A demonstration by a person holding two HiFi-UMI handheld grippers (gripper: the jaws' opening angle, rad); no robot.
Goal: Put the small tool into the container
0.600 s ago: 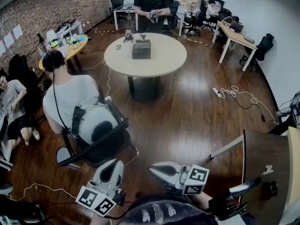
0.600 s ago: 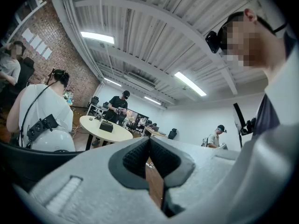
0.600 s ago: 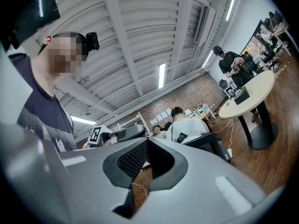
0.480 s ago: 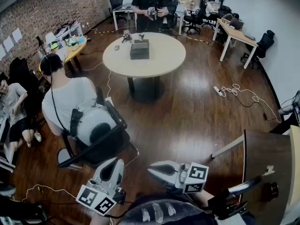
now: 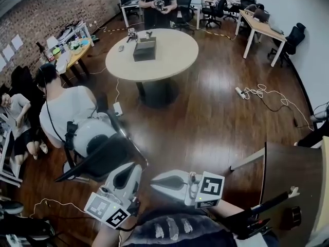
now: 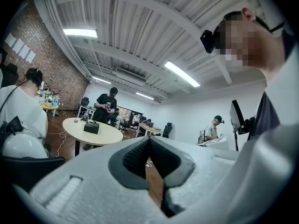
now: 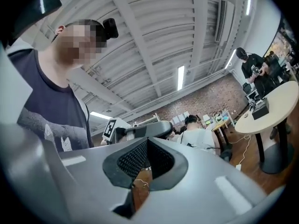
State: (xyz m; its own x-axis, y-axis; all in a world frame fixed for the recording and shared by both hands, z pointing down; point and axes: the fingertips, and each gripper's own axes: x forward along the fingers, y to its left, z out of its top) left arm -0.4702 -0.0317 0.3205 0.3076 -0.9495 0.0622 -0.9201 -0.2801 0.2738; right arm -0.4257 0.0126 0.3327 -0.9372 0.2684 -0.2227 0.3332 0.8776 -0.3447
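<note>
Far off, a dark box (image 5: 145, 50) stands on a round pale table (image 5: 169, 55), with small items (image 5: 132, 34) beside it; which is the tool I cannot tell. Low in the head view, close to my body, my left gripper (image 5: 134, 165) points forward and my right gripper (image 5: 153, 179) points left. Both are shut with nothing between the jaws. In the left gripper view the jaws (image 6: 150, 141) meet, with the table (image 6: 100, 133) and box (image 6: 91, 127) beyond. Past the closed jaws (image 7: 147, 142) in the right gripper view are the left gripper's body (image 7: 145, 129) and the table (image 7: 275, 101).
A person in a white shirt (image 5: 67, 107) sits in a chair with a white backpack at the left. A standing person (image 5: 157, 1) holds grippers behind the round table. A dark wooden desk (image 5: 293, 179) is at my right. Cables (image 5: 259, 94) lie on the wood floor.
The head view has shifted, so the round table and seated person sit further up and left. Both grippers have risen slightly in the view and stay shut.
</note>
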